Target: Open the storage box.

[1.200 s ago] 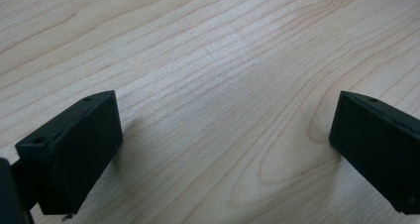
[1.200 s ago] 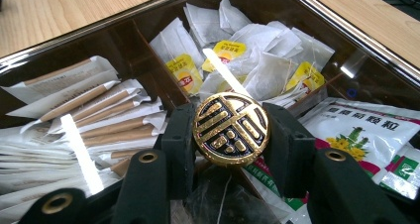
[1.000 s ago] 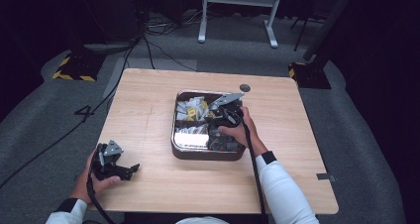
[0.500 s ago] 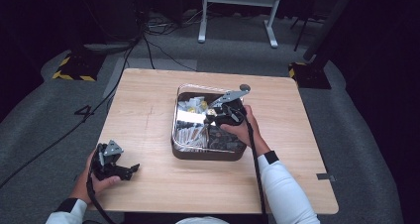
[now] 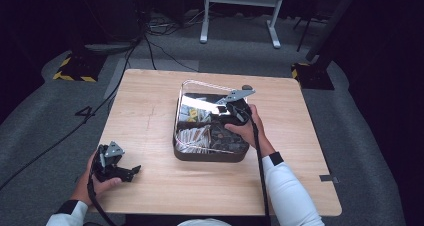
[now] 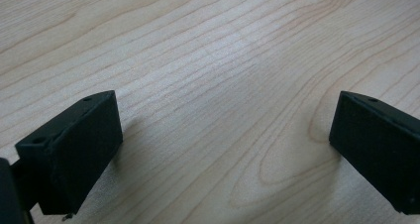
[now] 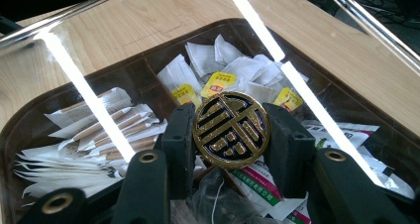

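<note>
On the wooden worktop, the right tongs clench a round gold-and-black knob facing the camera; its lid's outline is unclear. The left tongs are released.

— Is anything reading clearly in there?

— The round gold-and-black knob is showing a stylised Chinese-looking character. The green-and-white sachet beneath it is carrying small print, possibly Chinese, too blurred to read. The yellow tea bag tags are bearing red marks I can't make out.
</note>
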Available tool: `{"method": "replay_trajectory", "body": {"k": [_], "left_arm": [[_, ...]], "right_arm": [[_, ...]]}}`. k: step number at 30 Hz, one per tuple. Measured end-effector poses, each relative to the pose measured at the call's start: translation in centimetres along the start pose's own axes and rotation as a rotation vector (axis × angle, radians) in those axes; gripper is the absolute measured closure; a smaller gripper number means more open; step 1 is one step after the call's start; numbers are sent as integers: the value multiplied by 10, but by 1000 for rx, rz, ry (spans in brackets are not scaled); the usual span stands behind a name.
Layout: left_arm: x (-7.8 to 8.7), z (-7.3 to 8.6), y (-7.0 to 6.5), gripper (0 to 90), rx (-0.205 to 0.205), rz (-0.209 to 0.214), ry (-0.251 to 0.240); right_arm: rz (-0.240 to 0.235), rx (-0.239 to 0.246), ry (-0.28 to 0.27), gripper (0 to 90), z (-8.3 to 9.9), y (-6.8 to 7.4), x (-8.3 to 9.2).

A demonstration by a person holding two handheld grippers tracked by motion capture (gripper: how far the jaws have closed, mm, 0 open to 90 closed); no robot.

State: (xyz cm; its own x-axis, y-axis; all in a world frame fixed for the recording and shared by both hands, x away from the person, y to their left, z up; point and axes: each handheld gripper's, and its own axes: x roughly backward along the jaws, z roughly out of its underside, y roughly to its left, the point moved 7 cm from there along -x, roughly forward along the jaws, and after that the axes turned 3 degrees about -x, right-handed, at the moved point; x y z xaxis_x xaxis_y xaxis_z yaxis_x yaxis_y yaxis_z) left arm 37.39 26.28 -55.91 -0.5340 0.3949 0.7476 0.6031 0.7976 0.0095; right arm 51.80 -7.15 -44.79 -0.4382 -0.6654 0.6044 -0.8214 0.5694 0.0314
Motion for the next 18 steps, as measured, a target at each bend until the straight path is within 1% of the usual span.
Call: {"method": "replay_trajectory", "body": {"k": [18], "left_arm": [[0, 0, 0, 2, 0, -1, 1]], "right_arm": [[-7, 0, -33, 588, -9, 0, 16]]}}
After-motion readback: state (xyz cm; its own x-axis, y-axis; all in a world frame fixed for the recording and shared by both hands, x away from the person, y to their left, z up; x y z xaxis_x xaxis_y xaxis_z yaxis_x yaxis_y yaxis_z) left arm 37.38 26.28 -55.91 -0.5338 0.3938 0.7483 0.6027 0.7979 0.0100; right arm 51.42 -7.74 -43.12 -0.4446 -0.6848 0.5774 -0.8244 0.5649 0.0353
